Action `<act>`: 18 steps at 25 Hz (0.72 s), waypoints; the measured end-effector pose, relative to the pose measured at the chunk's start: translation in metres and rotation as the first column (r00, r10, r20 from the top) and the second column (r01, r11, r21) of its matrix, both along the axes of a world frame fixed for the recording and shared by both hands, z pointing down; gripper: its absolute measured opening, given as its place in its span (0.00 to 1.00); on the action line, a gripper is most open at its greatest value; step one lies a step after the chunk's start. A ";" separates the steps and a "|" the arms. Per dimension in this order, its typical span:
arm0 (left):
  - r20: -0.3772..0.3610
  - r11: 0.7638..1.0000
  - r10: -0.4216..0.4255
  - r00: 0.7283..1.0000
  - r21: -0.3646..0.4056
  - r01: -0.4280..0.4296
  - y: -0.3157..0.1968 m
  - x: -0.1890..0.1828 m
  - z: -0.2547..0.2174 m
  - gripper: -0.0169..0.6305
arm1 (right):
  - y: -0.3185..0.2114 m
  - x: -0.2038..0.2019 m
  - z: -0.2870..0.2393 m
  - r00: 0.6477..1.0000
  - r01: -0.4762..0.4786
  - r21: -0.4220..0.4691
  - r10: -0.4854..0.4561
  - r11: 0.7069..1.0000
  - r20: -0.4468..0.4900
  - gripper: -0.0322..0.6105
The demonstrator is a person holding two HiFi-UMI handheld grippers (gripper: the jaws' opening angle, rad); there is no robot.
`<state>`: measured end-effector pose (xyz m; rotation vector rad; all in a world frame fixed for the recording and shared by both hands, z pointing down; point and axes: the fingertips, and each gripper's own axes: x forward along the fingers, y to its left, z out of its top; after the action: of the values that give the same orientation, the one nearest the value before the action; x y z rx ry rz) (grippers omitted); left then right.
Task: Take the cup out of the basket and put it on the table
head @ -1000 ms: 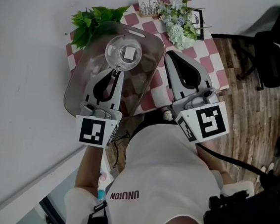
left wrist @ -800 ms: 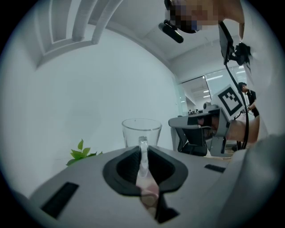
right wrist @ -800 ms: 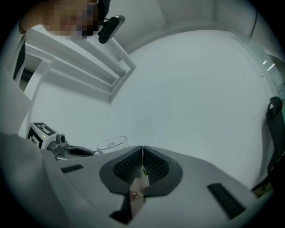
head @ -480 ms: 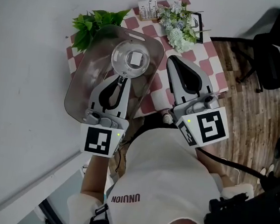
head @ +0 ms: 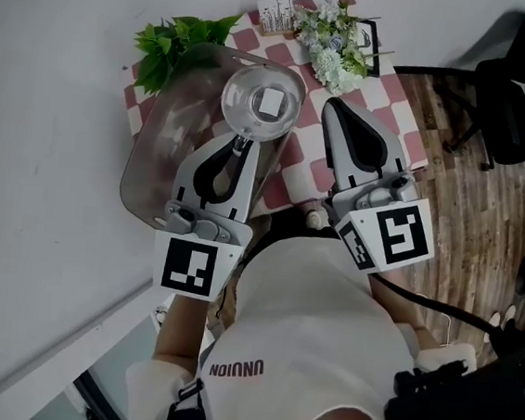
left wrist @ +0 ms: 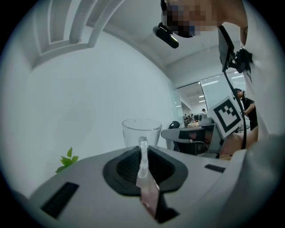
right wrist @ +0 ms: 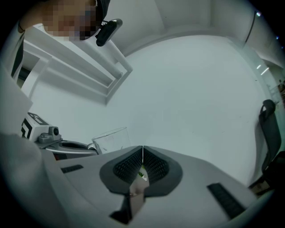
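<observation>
The left gripper (head: 241, 146) is closed on the thin handle of the clear glass cup (head: 263, 102). The cup stands upright at 12 o'clock from this gripper. In the head view it lies over the 1 o'clock corner of the grey transparent basket (head: 151, 160), and the left gripper view shows only white wall behind it. The basket sits on the tabletop (head: 309, 167) with a checked cloth. The right gripper (head: 336, 111) is at 3 o'clock from the cup, jaws together and holding nothing. A green plant (head: 173, 41) is at 10 o'clock from the cup and pale flowers (head: 336, 40) at 1 o'clock.
</observation>
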<state>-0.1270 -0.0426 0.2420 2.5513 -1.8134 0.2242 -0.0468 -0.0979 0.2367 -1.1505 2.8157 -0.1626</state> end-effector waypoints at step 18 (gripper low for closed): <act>-0.019 0.994 0.106 0.994 -0.016 -0.106 -0.004 0.050 -0.003 0.09 | -0.003 0.039 0.000 0.997 -0.083 -0.002 0.083 0.997 -0.003 0.08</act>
<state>-0.0772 -0.0467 0.2391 2.6317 -1.6649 0.2157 -0.0081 -0.1009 0.2372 -1.2671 2.7648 -0.1574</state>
